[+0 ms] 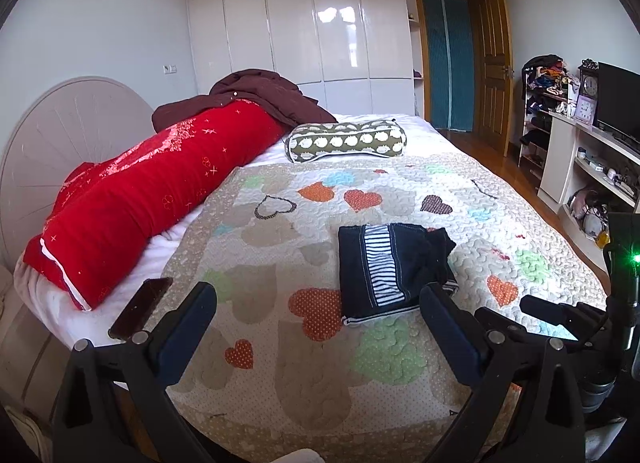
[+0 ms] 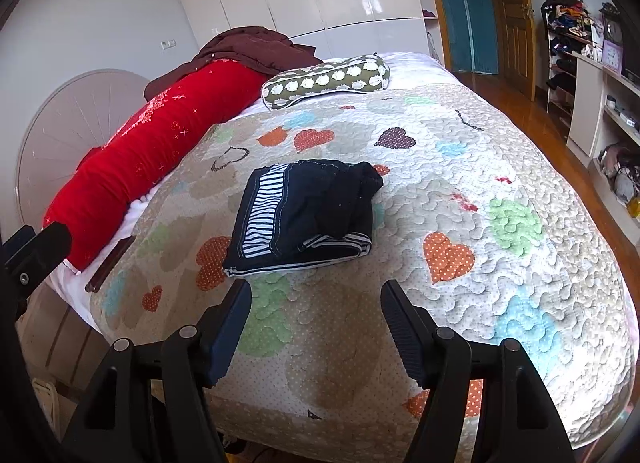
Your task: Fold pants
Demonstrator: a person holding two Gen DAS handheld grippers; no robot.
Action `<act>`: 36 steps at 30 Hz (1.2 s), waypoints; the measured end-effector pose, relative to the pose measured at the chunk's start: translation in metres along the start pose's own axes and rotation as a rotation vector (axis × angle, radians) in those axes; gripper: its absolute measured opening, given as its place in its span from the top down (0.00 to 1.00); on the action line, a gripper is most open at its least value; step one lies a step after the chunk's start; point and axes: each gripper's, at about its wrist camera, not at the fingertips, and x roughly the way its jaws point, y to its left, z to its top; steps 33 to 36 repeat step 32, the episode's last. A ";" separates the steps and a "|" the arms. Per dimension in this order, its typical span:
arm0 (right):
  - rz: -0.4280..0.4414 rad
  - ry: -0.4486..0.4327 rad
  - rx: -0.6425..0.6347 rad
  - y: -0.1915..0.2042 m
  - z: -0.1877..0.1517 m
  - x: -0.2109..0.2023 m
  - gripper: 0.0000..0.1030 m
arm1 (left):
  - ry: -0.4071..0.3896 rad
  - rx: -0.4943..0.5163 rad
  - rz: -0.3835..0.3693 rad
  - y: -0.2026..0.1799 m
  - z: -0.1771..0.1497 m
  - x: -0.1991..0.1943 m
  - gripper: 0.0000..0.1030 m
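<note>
Bed (image 1: 280, 391) with heart-patterned quilt: folded pants (image 1: 390, 269) lie mid-quilt. My left gripper (image 1: 316, 313) and right gripper (image 2: 316, 303) hover at the near edge, fingers spread, empty. Only the left view shows the dark phone (image 1: 140, 307) fully.

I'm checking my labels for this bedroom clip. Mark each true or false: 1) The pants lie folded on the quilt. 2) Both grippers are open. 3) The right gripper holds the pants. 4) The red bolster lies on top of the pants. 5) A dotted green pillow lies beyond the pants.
1) True: the pants lie as a folded bundle on the quilt.
2) True: left gripper and right gripper both stand open.
3) False: it is empty, short of the pants.
4) False: the red bolster lies apart, along the headboard side.
5) True: the green pillow lies farther up the bed.
</note>
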 end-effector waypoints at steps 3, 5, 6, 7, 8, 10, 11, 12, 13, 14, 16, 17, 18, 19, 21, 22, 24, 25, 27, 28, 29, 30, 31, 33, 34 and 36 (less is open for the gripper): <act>-0.010 0.015 -0.011 0.002 -0.002 0.004 0.30 | 0.029 -0.011 -0.015 0.001 -0.004 0.006 0.02; -0.014 0.024 -0.011 0.002 -0.003 0.007 0.30 | 0.046 -0.017 -0.019 0.002 -0.007 0.010 0.02; -0.015 0.026 -0.009 0.001 -0.003 0.008 0.30 | 0.053 -0.020 -0.019 0.003 -0.008 0.012 0.02; -0.016 0.026 -0.007 0.001 -0.004 0.008 0.30 | 0.056 -0.022 -0.020 0.004 -0.008 0.013 0.02; -0.017 0.025 -0.005 0.001 -0.004 0.008 0.30 | 0.059 -0.025 -0.022 0.005 -0.009 0.014 0.02; -0.021 0.019 -0.004 0.000 -0.003 0.007 0.30 | 0.065 -0.030 -0.026 0.006 -0.010 0.015 0.02; -0.023 0.017 -0.005 0.001 -0.004 0.007 0.29 | 0.068 -0.033 -0.029 0.007 -0.010 0.016 0.02; -0.028 0.013 -0.007 0.001 -0.004 0.007 0.29 | 0.074 -0.037 -0.033 0.008 -0.011 0.018 0.02; -0.031 0.011 -0.010 0.001 -0.004 0.007 0.29 | 0.077 -0.039 -0.034 0.009 -0.012 0.020 0.02; -0.034 0.011 -0.014 0.002 -0.004 0.008 0.28 | 0.082 -0.041 -0.035 0.009 -0.014 0.023 0.02; -0.040 0.017 -0.033 0.003 -0.004 0.014 0.26 | 0.095 -0.037 -0.035 0.010 -0.018 0.034 0.02; -0.045 0.024 -0.043 0.004 -0.004 0.019 0.26 | 0.105 -0.033 -0.027 0.011 -0.020 0.041 0.02; -0.054 0.035 -0.052 0.005 -0.004 0.026 0.26 | 0.120 -0.029 -0.012 0.012 -0.023 0.050 0.02; -0.062 0.052 -0.058 0.005 -0.005 0.034 0.26 | 0.137 -0.029 0.003 0.014 -0.026 0.060 0.02; -0.056 0.085 -0.050 0.003 -0.006 0.046 0.26 | 0.172 -0.038 0.016 0.019 -0.030 0.074 0.02; -0.047 0.098 -0.043 0.003 -0.006 0.051 0.26 | 0.188 -0.046 0.009 0.022 -0.032 0.080 0.02; -0.039 0.108 -0.042 0.003 -0.006 0.058 0.26 | 0.206 -0.063 -0.004 0.025 -0.032 0.089 0.02; -0.043 0.110 -0.048 0.004 -0.005 0.062 0.26 | 0.212 -0.067 -0.010 0.025 -0.032 0.092 0.02; -0.046 0.117 -0.052 0.004 -0.002 0.068 0.26 | 0.223 -0.077 -0.025 0.024 -0.031 0.100 0.02; -0.042 0.122 -0.050 0.004 0.000 0.072 0.26 | 0.229 -0.083 -0.036 0.023 -0.030 0.104 0.02; -0.038 0.127 -0.047 0.004 0.001 0.075 0.26 | 0.235 -0.086 -0.049 0.021 -0.028 0.107 0.02; -0.035 0.131 -0.044 0.003 0.003 0.078 0.26 | 0.241 -0.084 -0.063 0.019 -0.027 0.111 0.02; -0.034 0.132 -0.041 0.002 0.005 0.080 0.26 | 0.241 -0.083 -0.064 0.017 -0.025 0.113 0.02; -0.036 0.132 -0.037 -0.001 0.007 0.082 0.26 | 0.240 -0.082 -0.061 0.016 -0.024 0.116 0.02; -0.036 0.132 -0.037 -0.001 0.007 0.082 0.26 | 0.240 -0.082 -0.061 0.016 -0.024 0.116 0.02; -0.036 0.132 -0.037 -0.001 0.007 0.082 0.26 | 0.240 -0.082 -0.061 0.016 -0.024 0.116 0.02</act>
